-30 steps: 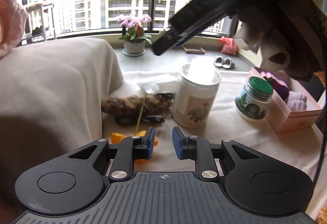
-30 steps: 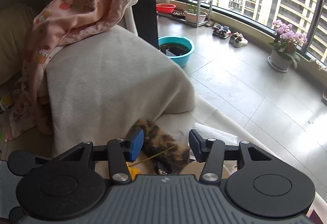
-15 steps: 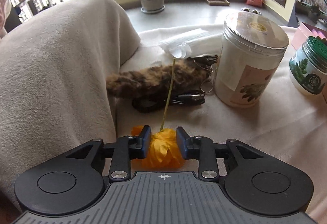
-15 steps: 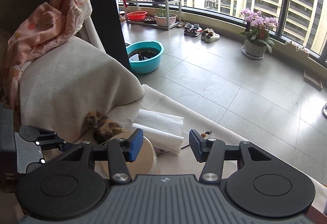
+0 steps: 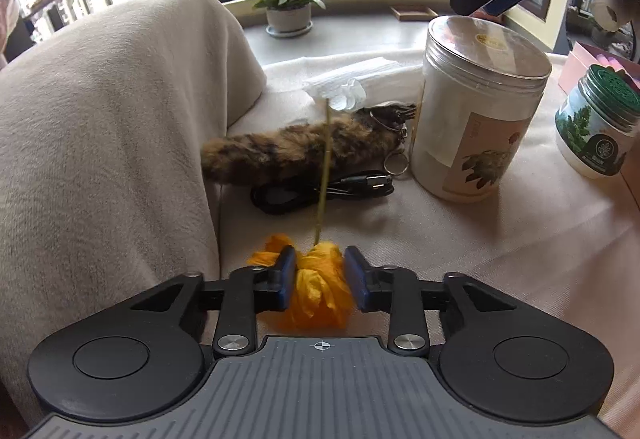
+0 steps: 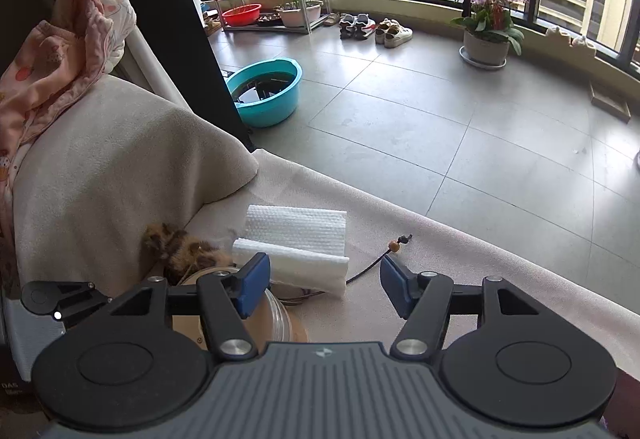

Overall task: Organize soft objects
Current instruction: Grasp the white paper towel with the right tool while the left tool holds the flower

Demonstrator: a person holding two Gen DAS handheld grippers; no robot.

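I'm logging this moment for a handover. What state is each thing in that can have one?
left gripper: jaws just closed, shut on the orange flower head
orange flower: gripped, stem lying across the furry tail
right gripper: open, jaws just widened, nothing between them
large jar: upright, lid on
green-lidded jar: upright, lid on
black cable: coiled, unplugged
white towel: folded

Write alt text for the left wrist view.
The left gripper has just closed on an orange fabric flower lying on a cream cloth. Beyond it lie a furry brown tail, a black cable and a large lidded jar.
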